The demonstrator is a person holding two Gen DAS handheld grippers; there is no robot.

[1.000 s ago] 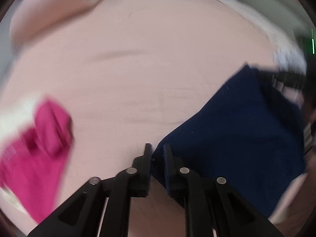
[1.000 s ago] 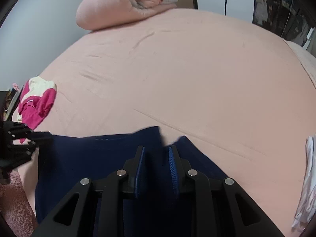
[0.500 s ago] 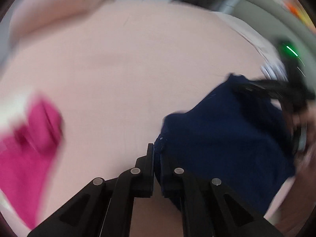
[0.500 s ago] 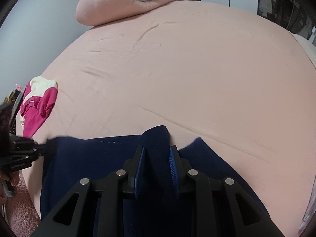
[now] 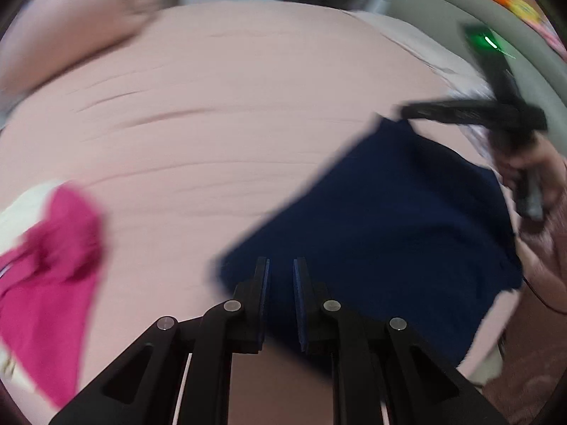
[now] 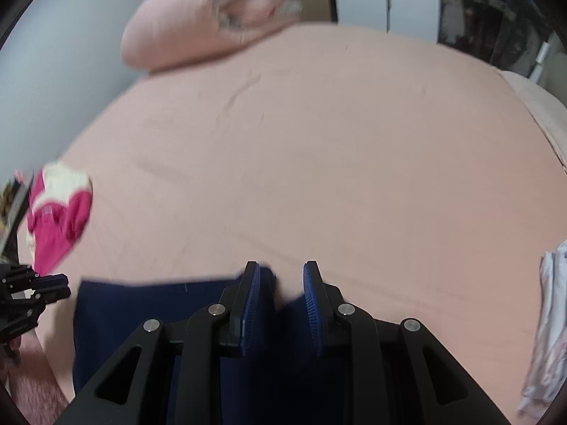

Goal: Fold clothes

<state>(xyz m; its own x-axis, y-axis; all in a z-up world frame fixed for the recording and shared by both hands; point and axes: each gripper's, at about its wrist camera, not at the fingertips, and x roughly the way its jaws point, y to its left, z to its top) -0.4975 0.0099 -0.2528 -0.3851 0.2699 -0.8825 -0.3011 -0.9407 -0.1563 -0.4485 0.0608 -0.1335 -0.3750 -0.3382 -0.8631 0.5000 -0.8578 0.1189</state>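
Note:
A navy blue garment [image 5: 389, 219] lies on the pink bed [image 5: 230, 124]. In the left wrist view my left gripper [image 5: 280, 269] stands over its near left edge with the jaws a little apart and cloth between them. In the right wrist view my right gripper [image 6: 281, 272] is open over the garment's [image 6: 159, 315] top edge, with the jaws apart and nothing gripped. The right gripper also shows in the left wrist view [image 5: 404, 111] at the garment's far corner. The left gripper shows at the left edge of the right wrist view [image 6: 65, 288], just off the cloth.
A magenta and cream garment [image 5: 46, 269] lies at the bed's left, also in the right wrist view [image 6: 58, 219]. A rolled pink duvet [image 6: 212, 17] lies at the head of the bed. White cloth [image 6: 547, 318] hangs at the right edge.
Both grippers' jaws have spread apart. The navy garment has dropped flatter onto the bed, and its edge has slipped back from between the right jaws.

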